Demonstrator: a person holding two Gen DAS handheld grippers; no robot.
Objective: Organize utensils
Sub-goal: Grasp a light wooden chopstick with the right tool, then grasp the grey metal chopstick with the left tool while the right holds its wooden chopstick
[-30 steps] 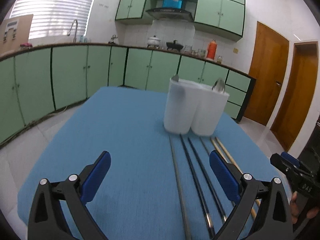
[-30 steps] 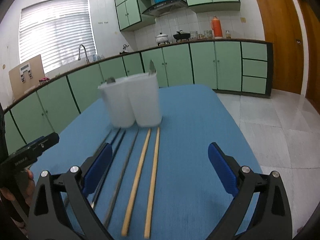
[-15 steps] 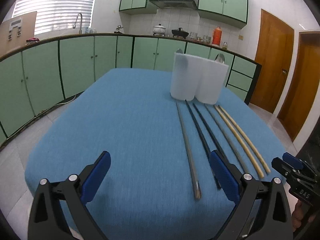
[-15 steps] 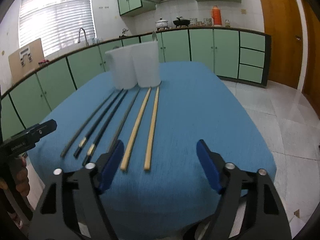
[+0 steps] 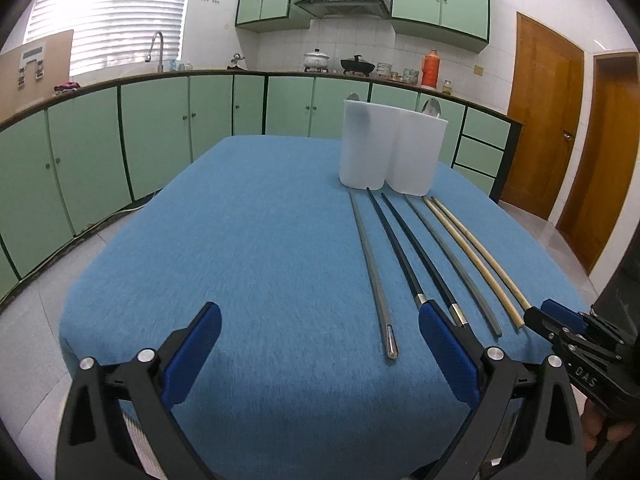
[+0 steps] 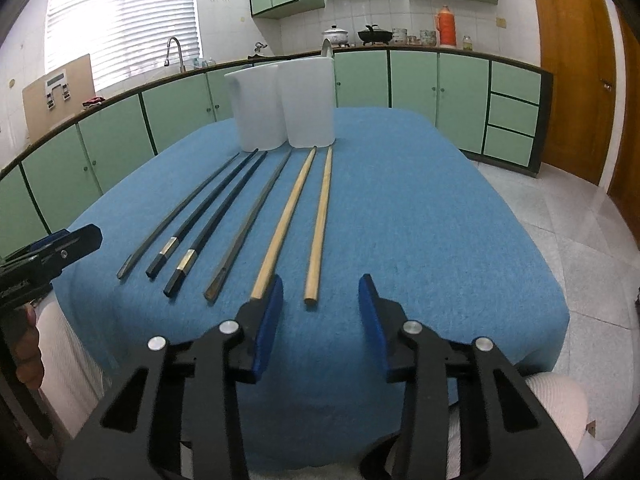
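While closing empty, right gripper (image 6: 319,294) risks nudging low-centre wooden chopstick (image 6: 319,224) off table (image 6: 440,216); left gripper (image 5: 320,330) spread wide.

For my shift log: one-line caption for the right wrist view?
Right gripper, closing with nothing between its fingers, lines up on the rightmost bamboo chopstick before the white holder.

You can read only one marking: the white letters "DAS" on the black body of your right hand-held gripper (image 5: 560,326), seen from the left wrist view. The print on the cardboard panel (image 5: 34,66) by the window is too blurred to read.
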